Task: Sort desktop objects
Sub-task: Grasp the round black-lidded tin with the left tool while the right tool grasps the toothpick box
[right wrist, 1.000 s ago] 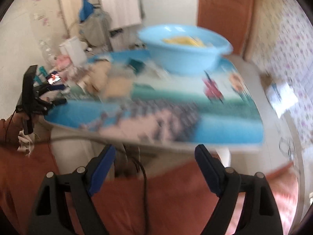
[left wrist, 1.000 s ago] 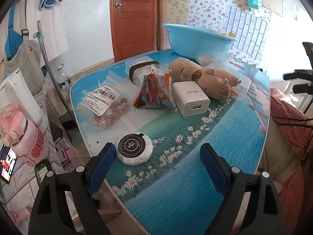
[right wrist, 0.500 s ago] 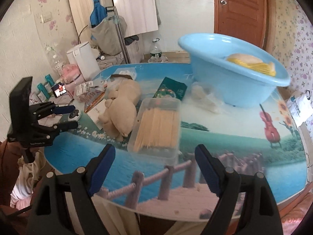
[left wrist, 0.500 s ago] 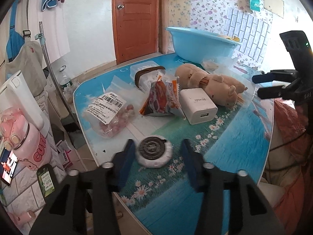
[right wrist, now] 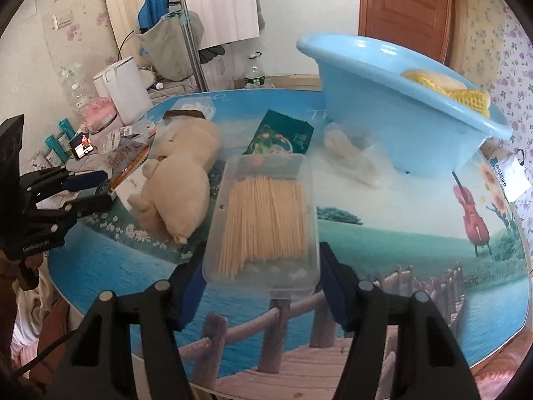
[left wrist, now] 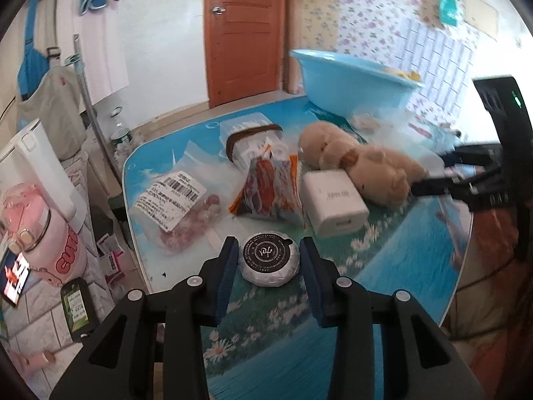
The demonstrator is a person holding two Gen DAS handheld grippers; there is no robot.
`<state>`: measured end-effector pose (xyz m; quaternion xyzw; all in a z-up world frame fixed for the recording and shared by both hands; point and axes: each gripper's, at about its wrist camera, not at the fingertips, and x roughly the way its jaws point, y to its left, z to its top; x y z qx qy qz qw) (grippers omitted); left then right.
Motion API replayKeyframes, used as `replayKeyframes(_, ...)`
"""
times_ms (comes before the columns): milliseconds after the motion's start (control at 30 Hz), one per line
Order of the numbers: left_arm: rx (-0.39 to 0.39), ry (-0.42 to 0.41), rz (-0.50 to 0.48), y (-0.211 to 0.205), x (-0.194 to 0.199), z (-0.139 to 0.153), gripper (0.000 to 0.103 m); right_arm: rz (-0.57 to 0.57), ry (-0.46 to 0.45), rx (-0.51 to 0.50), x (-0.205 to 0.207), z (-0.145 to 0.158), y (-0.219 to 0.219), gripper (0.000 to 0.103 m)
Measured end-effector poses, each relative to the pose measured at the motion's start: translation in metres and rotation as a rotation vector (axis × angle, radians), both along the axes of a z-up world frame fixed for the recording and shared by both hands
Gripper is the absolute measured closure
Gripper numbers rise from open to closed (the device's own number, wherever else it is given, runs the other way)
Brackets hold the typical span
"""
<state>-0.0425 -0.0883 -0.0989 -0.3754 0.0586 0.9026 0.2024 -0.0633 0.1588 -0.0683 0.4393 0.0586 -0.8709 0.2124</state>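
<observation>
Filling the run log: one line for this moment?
left tool: closed on disc | right tool: straddling toothpick box | basin: behind

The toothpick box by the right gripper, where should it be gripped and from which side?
Grip the toothpick box across its two long side walls at the near end, coming in low from the table's near edge. It lies flat, lengthwise toward the right gripper, whose fingers already flank it.
</observation>
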Motion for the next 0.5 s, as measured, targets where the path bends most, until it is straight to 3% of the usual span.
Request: replayKeyframes(500,0.076,0.066,0.047,0.023,0.016,0.036,0.066,-0.051,0.033,0.035,0.019,0.006,0.052,0.042)
